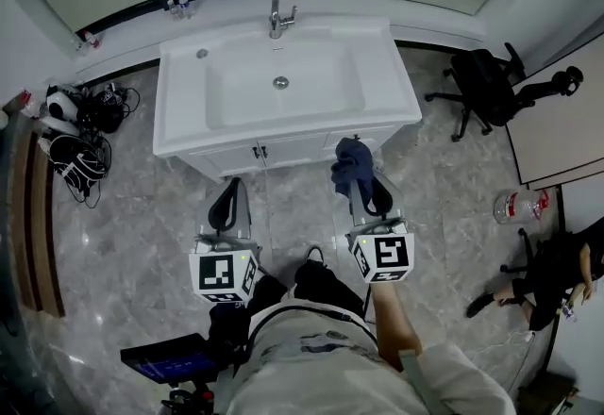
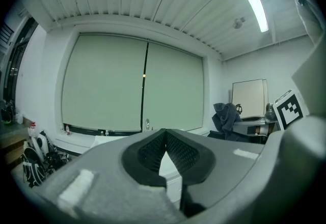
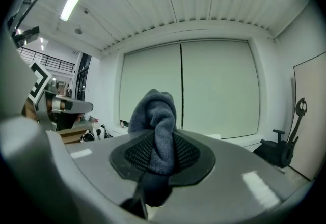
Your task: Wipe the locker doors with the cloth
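My right gripper [image 1: 359,182] is shut on a dark blue cloth [image 1: 351,161], which bunches up above its jaws. In the right gripper view the cloth [image 3: 155,116] is pinched between the black pads and stands up in front of the window blinds. My left gripper [image 1: 229,194] is shut with nothing in it; in its own view the left gripper [image 2: 164,132] has its tips touching. Both grippers are held side by side in front of the white cabinet doors [image 1: 274,151] under the sink [image 1: 283,83]. From the left gripper view the cloth [image 2: 226,115] shows at the right.
A faucet [image 1: 277,19] stands at the back of the basin. Bags and helmets [image 1: 80,154] lie on the floor at left. A black office chair [image 1: 486,83], a plastic bottle [image 1: 519,207] and a seated person [image 1: 557,272] are at right.
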Action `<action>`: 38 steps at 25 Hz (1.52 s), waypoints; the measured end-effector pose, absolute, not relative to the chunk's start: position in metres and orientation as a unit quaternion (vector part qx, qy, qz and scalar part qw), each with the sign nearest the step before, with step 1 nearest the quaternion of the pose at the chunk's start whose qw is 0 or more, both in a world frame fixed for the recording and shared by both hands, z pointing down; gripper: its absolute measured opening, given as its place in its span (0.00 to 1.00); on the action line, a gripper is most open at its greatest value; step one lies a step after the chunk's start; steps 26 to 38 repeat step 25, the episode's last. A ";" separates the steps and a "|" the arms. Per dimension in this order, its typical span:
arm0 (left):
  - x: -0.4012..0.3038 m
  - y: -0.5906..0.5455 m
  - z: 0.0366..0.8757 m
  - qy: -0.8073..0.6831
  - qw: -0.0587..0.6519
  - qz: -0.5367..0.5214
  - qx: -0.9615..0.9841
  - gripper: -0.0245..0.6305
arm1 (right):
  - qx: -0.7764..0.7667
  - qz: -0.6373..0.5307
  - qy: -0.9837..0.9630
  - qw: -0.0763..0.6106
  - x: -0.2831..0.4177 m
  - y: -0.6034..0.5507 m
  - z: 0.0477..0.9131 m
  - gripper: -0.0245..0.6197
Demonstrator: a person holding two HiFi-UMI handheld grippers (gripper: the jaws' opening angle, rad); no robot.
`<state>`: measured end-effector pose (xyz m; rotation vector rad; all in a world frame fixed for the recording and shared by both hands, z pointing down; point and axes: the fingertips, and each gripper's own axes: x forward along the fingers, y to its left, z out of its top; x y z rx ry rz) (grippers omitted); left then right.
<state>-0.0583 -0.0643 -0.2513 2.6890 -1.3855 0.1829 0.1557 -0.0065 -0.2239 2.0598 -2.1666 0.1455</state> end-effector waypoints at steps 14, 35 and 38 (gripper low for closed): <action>-0.042 -0.081 -0.289 -0.448 0.021 0.048 0.893 0.04 | 0.684 0.040 -0.727 0.048 0.160 -0.005 -0.249 0.17; -0.045 -0.086 -0.295 -0.452 0.019 0.049 0.890 0.04 | 0.676 0.047 -0.734 0.048 0.159 -0.007 -0.250 0.17; -0.045 -0.086 -0.295 -0.452 0.019 0.049 0.890 0.04 | 0.676 0.047 -0.734 0.048 0.159 -0.007 -0.250 0.17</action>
